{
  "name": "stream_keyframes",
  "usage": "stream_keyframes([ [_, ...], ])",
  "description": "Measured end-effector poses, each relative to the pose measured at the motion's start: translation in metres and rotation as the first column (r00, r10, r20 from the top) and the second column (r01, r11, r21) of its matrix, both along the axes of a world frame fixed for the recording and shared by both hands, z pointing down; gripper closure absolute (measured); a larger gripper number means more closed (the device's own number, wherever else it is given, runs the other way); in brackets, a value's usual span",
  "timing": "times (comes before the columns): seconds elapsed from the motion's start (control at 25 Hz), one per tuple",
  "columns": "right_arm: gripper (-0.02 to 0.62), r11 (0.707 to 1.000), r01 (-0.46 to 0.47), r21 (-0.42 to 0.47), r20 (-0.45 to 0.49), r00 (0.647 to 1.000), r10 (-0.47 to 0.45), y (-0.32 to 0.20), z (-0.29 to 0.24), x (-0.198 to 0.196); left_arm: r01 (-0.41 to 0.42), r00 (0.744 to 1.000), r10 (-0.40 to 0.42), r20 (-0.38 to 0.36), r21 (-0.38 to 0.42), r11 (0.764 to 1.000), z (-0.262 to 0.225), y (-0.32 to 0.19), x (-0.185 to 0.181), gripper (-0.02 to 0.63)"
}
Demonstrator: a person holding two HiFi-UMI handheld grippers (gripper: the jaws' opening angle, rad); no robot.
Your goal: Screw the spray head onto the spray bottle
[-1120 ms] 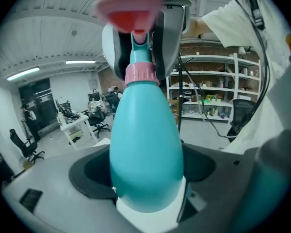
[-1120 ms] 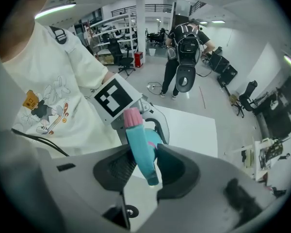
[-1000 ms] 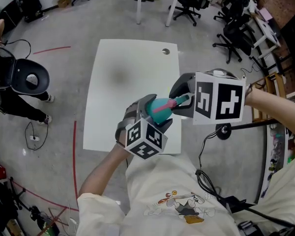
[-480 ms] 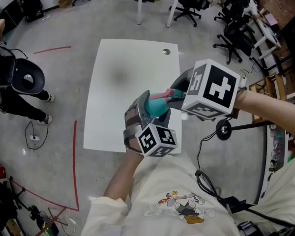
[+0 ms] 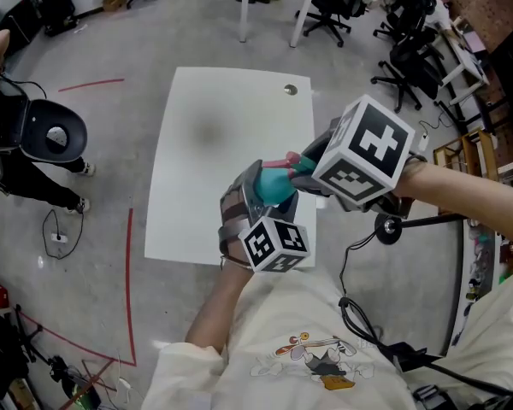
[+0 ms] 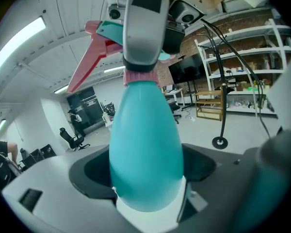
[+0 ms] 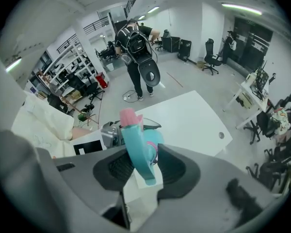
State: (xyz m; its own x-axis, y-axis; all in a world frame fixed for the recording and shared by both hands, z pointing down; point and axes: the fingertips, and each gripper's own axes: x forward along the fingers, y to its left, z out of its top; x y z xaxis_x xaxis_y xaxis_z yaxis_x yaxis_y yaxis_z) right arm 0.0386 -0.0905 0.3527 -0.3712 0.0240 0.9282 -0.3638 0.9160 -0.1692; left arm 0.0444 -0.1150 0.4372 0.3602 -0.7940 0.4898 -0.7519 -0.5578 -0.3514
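Observation:
I hold a teal spray bottle (image 5: 274,186) in the air above the near edge of the white table (image 5: 205,161). My left gripper (image 5: 258,196) is shut on the bottle's body (image 6: 145,154), which rises between its jaws. The teal and pink spray head (image 7: 136,140) sits on the bottle's neck, its pink trigger (image 6: 89,62) sticking out to the left in the left gripper view. My right gripper (image 5: 306,166) comes down on the spray head (image 5: 284,164) from the right and is shut on it. Its marker cube (image 5: 365,154) hides most of its jaws in the head view.
A person in black (image 7: 135,52) stands by the table's far side. A round black stool (image 5: 53,135) is left of the table, and office chairs (image 5: 402,58) and desks stand beyond it. A small hole (image 5: 290,90) marks the table's far corner.
The right gripper has rolled on the spray head, its marker cube turning to show other faces. The left gripper has tilted a little with the bottle. Both hands stayed in place.

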Motion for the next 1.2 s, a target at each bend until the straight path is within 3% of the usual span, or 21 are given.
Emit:
stream_keyframes([
  [0.28, 0.460, 1.000, 0.014, -0.004, -0.012, 1.000, -0.014, -0.001, -0.004, 0.006, -0.035, 0.999, 0.035, -0.015, -0.040, 0.999, 0.011, 0.001, -0.002, 0.195],
  [0.4, 0.457, 0.999, 0.035, 0.011, 0.020, 0.999, -0.036, -0.001, -0.014, 0.008, -0.125, 0.992, 0.121, -0.047, -0.095, 0.988, 0.019, 0.008, 0.000, 0.195],
  [0.64, 0.457, 0.987, 0.130, 0.092, 0.041, 0.990, -0.134, -0.013, -0.034, 0.015, -0.376, 0.926, 0.353, -0.136, -0.232, 0.897, 0.037, 0.024, -0.005, 0.195],
  [0.72, 0.457, 0.971, 0.212, 0.111, 0.051, 0.975, -0.218, -0.009, -0.038, 0.015, -0.479, 0.877, 0.444, -0.184, -0.257, 0.839, 0.037, 0.034, -0.003, 0.195],
  [0.76, 0.457, 0.949, 0.286, 0.132, 0.046, 0.955, -0.294, -0.005, -0.038, 0.015, -0.550, 0.835, 0.505, -0.220, -0.272, 0.790, 0.036, 0.044, -0.001, 0.195],
  [0.88, 0.457, 0.817, 0.523, 0.244, -0.022, 0.845, -0.534, 0.006, -0.037, 0.017, -0.766, 0.642, 0.669, -0.373, -0.288, 0.574, 0.024, 0.083, 0.004, 0.195],
  [0.92, 0.457, 0.778, 0.568, 0.269, -0.035, 0.813, -0.582, 0.009, -0.037, 0.016, -0.810, 0.585, 0.691, -0.425, -0.278, 0.516, 0.018, 0.093, 0.005, 0.195],
  [0.96, 0.457, 0.752, 0.597, 0.280, -0.037, 0.789, -0.613, 0.014, -0.037, 0.015, -0.839, 0.543, 0.700, -0.464, -0.267, 0.473, 0.012, 0.100, 0.005, 0.195],
  [1.0, 0.457, 0.734, 0.616, 0.285, -0.034, 0.772, -0.635, 0.018, -0.039, 0.012, -0.857, 0.514, 0.706, -0.488, -0.259, 0.445, 0.009, 0.104, 0.004, 0.195],
  [1.2, 0.457, 0.670, 0.677, 0.305, -0.035, 0.711, -0.702, 0.029, -0.045, 0.002, -0.904, 0.427, 0.731, -0.533, -0.253, 0.343, 0.006, 0.115, 0.003, 0.195],
])
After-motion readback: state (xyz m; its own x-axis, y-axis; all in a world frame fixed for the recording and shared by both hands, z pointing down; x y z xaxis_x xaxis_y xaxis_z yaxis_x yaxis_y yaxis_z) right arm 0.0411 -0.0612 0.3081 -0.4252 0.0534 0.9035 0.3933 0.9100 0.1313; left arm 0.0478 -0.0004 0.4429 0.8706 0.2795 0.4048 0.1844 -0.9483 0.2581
